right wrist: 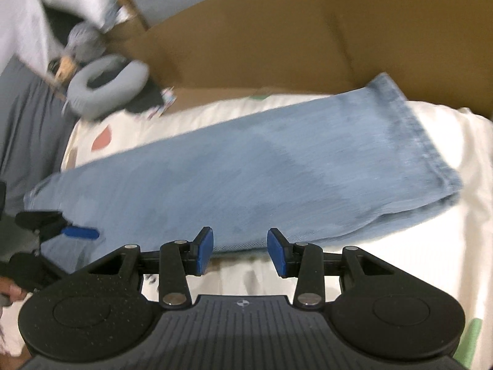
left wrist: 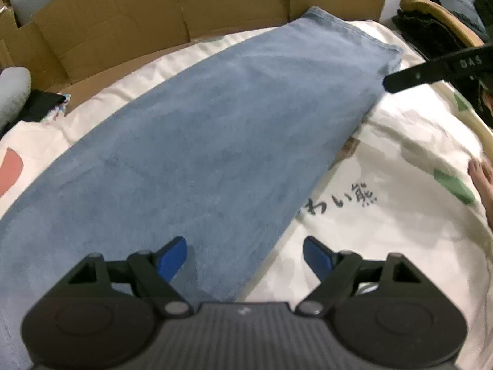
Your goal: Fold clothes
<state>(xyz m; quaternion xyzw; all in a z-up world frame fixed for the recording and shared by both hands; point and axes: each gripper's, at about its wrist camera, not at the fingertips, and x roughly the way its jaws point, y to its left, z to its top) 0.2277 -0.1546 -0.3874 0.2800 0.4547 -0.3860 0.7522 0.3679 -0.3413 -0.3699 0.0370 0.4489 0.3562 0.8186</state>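
Light blue jeans (left wrist: 215, 129), folded lengthwise into one long strip, lie flat across a cream printed bed cover (left wrist: 385, 215). My left gripper (left wrist: 245, 246) hovers open over the strip's near edge, one blue pad over denim, the other over the cover, nothing between them. In the right wrist view the jeans (right wrist: 262, 169) run left to right, hem (right wrist: 416, 129) at the right. My right gripper (right wrist: 240, 237) is open just above the near long edge, holding nothing. The left gripper's blue pad (right wrist: 80, 232) shows at the far left end; the right gripper's black finger (left wrist: 431, 71) reaches in near the hem.
A tall cardboard wall (left wrist: 154, 15) stands behind the bed. A grey neck pillow (right wrist: 107, 83) lies at the back left. A person's bare foot (left wrist: 483, 178) rests on the cover at the right. Dark clothes (left wrist: 425, 27) hang on a chair at the back right.
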